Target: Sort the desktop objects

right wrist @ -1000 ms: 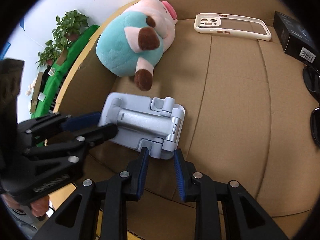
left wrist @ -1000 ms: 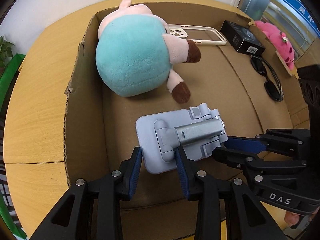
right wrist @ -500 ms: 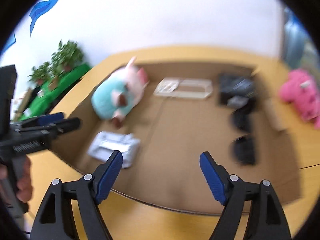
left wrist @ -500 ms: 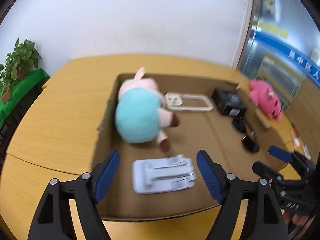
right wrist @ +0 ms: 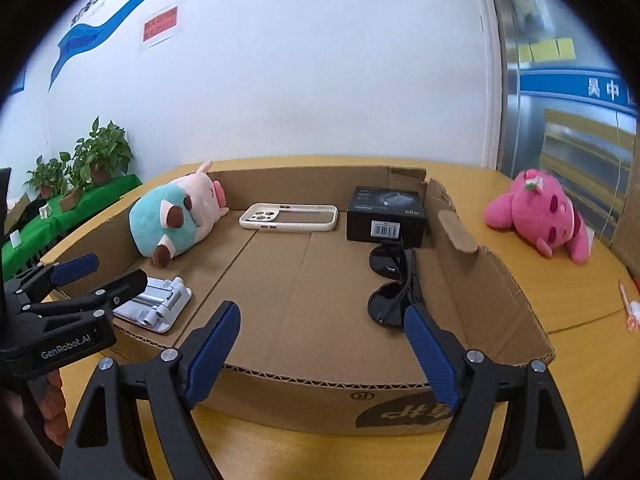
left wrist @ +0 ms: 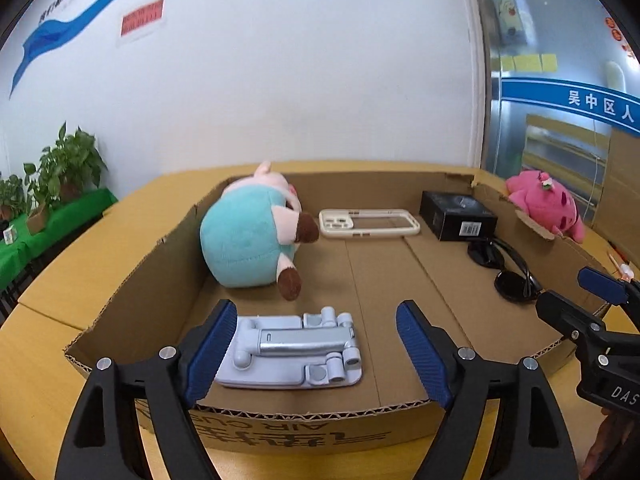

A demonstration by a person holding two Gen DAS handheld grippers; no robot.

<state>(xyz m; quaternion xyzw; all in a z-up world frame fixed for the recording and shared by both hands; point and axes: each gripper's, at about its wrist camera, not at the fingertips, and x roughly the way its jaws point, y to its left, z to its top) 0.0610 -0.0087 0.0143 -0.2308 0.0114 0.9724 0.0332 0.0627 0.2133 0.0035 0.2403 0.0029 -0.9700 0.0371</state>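
Note:
A shallow cardboard box (left wrist: 312, 432) (right wrist: 320, 396) lies on the wooden table. In it are a folded grey phone stand (left wrist: 292, 350) (right wrist: 156, 304) at the near left, a teal and pink plush pig (left wrist: 250, 238) (right wrist: 176, 218), a white phone case (left wrist: 368, 224) (right wrist: 290, 218), a black carton (left wrist: 458, 216) (right wrist: 386, 214) and black sunglasses (left wrist: 504, 270) (right wrist: 392, 284). My left gripper (left wrist: 316, 354) is open and empty, held back above the box's near wall. My right gripper (right wrist: 320, 350) is open and empty too, in front of the box.
A pink plush toy (left wrist: 544, 208) (right wrist: 544, 216) lies on the table outside the box at the right. A pen-like object (right wrist: 628, 304) lies at the table's right edge. Potted plants (right wrist: 80, 168) stand on a green surface at the far left.
Both grippers let go of the phone stand, opened wide and pulled back up out of the box. The stand now lies flat on the box floor.

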